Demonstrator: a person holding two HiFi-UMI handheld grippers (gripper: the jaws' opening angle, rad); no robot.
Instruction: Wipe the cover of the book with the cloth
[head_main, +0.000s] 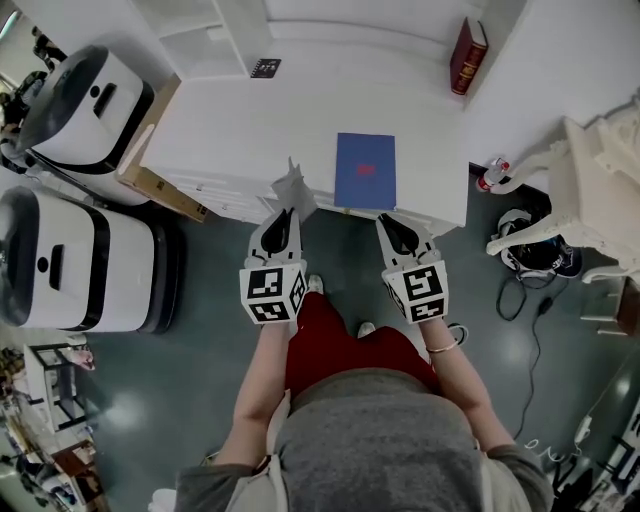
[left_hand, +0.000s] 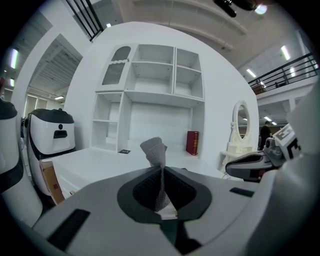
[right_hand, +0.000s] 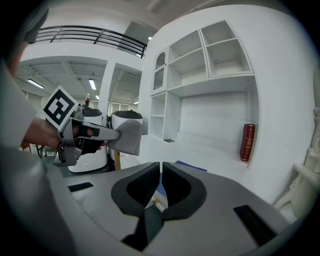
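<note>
Nearest, the left gripper (head_main: 287, 218) is clamped on a grey cloth (head_main: 293, 188) at the near edge of the white tabletop (head_main: 230, 130), while the right gripper (head_main: 393, 224), closed on nothing, hangs just short of the blue book (head_main: 365, 170) lying flat by that edge.

Bare white desk (head_main: 230, 130) left of and behind the blue book (head_main: 365, 170); upright red book (head_main: 467, 55) crowding back right corner.
</note>
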